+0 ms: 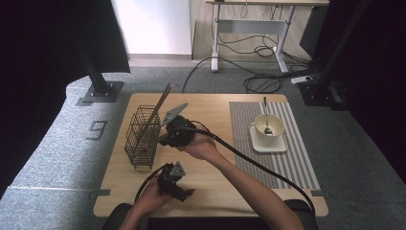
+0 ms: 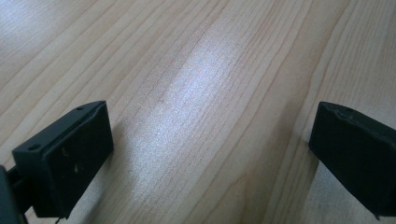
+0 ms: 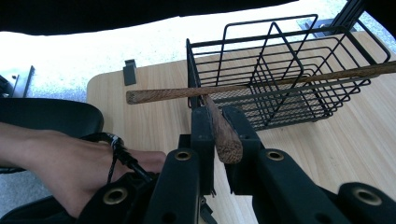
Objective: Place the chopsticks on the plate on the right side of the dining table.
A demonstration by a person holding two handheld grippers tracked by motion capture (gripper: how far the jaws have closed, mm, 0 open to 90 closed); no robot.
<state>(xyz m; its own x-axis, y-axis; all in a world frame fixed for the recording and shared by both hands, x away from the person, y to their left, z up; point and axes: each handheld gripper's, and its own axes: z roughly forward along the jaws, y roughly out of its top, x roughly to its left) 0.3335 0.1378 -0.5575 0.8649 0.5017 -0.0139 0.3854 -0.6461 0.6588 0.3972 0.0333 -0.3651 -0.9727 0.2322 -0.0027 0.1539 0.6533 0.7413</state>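
Note:
A black wire basket (image 1: 142, 139) stands on the left part of the wooden table (image 1: 215, 182). A long wooden stick (image 1: 160, 103) leans out of its top. In the right gripper view this long stick (image 3: 159, 94) lies across the basket (image 3: 299, 100). My right gripper (image 3: 217, 114) is shut on a second wooden stick (image 3: 229, 142), whose far end reaches the long one at the basket's rim. From above, the right gripper (image 1: 163, 140) sits right beside the basket. My left gripper (image 1: 186, 194) rests near the front edge, and its view has it (image 2: 212, 126) open over bare wood.
A grey striped placemat (image 1: 297, 158) covers the table's right side. On it a white cup (image 1: 268, 125) holding a spoon (image 1: 265, 110) sits on a square saucer (image 1: 282, 146). Black stand posts rise beyond the table's far corners.

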